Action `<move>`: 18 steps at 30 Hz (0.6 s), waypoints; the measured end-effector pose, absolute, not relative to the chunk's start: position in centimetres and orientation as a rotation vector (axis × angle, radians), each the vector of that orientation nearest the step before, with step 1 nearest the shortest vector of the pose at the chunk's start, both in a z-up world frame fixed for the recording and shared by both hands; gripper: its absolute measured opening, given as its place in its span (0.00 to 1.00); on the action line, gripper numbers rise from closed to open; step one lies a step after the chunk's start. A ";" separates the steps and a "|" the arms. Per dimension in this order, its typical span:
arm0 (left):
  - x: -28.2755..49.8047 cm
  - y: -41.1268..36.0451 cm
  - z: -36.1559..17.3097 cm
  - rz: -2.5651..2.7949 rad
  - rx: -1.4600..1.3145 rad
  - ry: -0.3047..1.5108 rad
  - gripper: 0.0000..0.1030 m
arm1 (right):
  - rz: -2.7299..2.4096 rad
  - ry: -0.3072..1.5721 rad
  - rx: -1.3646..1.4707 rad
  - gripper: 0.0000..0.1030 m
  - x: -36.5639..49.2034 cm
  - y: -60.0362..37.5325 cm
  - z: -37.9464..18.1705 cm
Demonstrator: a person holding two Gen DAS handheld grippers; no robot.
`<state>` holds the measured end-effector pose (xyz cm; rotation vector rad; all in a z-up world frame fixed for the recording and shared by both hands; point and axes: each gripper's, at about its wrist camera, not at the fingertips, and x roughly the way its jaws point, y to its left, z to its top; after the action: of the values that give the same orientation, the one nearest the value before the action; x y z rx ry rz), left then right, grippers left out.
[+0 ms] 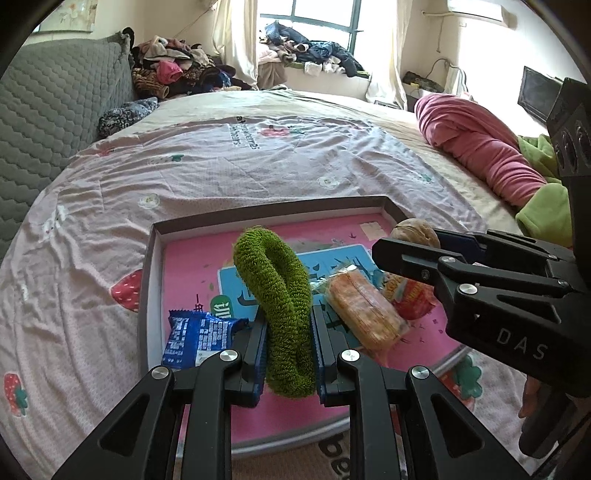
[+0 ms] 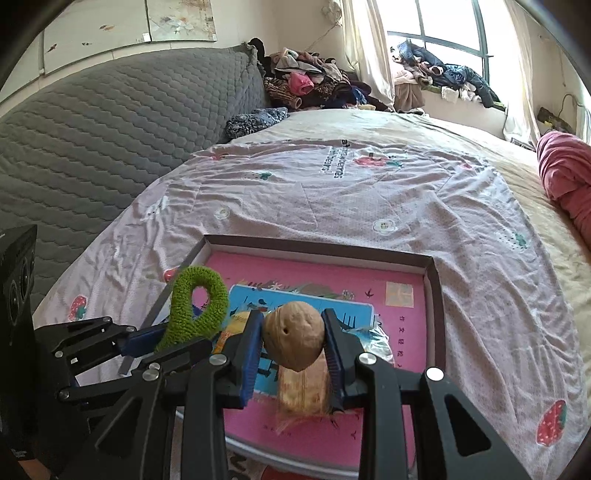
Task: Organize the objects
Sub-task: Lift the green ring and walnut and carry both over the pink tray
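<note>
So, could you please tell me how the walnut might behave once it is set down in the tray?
The walnut looks rounded and hard, so it may roll across the flat tray. It probably won't deform: the right hand-held gripper pinches it without denting.

L tool (image 1: 288,354): black linkage arms; silver screws; blue pads | R tool (image 2: 293,354): same; "DAS" lettering

I see a big bed (image 1: 258,155) with a pale pink sheet (image 2: 332,206) that has strawberries and flowers on it. A grey quilted headboard (image 2: 110,129) stands behind it. Clothes (image 1: 177,70) are piled in the corner and by the window (image 1: 317,22). A pink blanket (image 1: 476,147) lies rolled up next to a green one (image 1: 543,206).
</note>
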<state>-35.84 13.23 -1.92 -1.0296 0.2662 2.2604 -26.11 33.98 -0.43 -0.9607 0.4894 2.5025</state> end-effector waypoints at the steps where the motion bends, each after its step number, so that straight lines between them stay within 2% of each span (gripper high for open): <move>1: -36.1 13.3 -2.1 2.262 -1.030 0.260 0.20 | 2.500 0.489 -0.964 0.31 -26.3 34.2 -0.7; 18: -38.1 14.9 -4.0 2.266 -1.020 0.255 0.20 | 2.477 0.484 -0.965 0.31 -28.3 36.5 -2.6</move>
<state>-38.15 14.85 -3.97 -1.0200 0.2551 2.2664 -28.32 36.52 -2.64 -0.9649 0.4844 2.4772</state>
